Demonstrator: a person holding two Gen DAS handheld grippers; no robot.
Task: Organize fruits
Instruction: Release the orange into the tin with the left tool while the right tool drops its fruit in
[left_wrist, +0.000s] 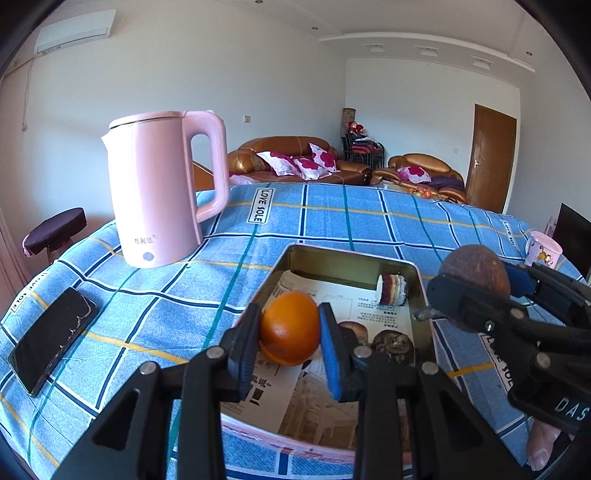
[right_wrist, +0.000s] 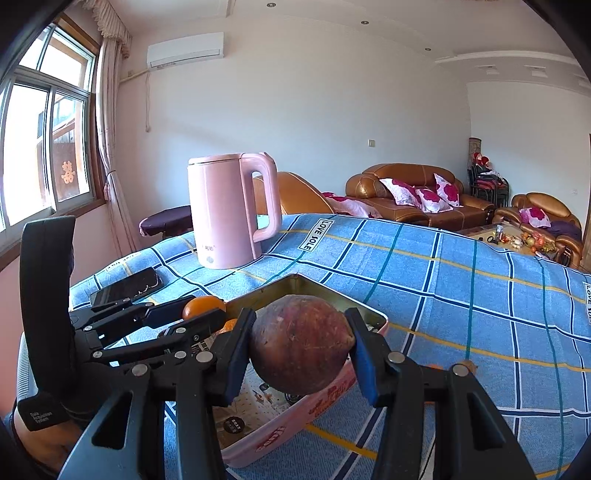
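An orange (left_wrist: 290, 328) sits clamped between the blue pads of my left gripper (left_wrist: 289, 334), held over the open metal tin (left_wrist: 354, 258). Newspaper lines the tin, and a small striped roll (left_wrist: 392, 290) plus a dark brown fruit (left_wrist: 393, 343) lie in it. My right gripper (right_wrist: 300, 350) is shut on a large reddish-brown fruit (right_wrist: 301, 343), hovering above the tin's near right part (right_wrist: 332, 295). In the left wrist view that fruit (left_wrist: 476, 269) and the right gripper (left_wrist: 480, 291) show at the tin's right edge. The orange (right_wrist: 204, 307) peeks out behind the left gripper (right_wrist: 199, 317).
A pink kettle (left_wrist: 162, 188) stands on the blue checked cloth (left_wrist: 369, 218) behind the tin. A black phone (left_wrist: 51, 343) lies at the left. A pink cup (left_wrist: 543, 253) is at the far right edge. Sofas (right_wrist: 417, 199) stand beyond the table.
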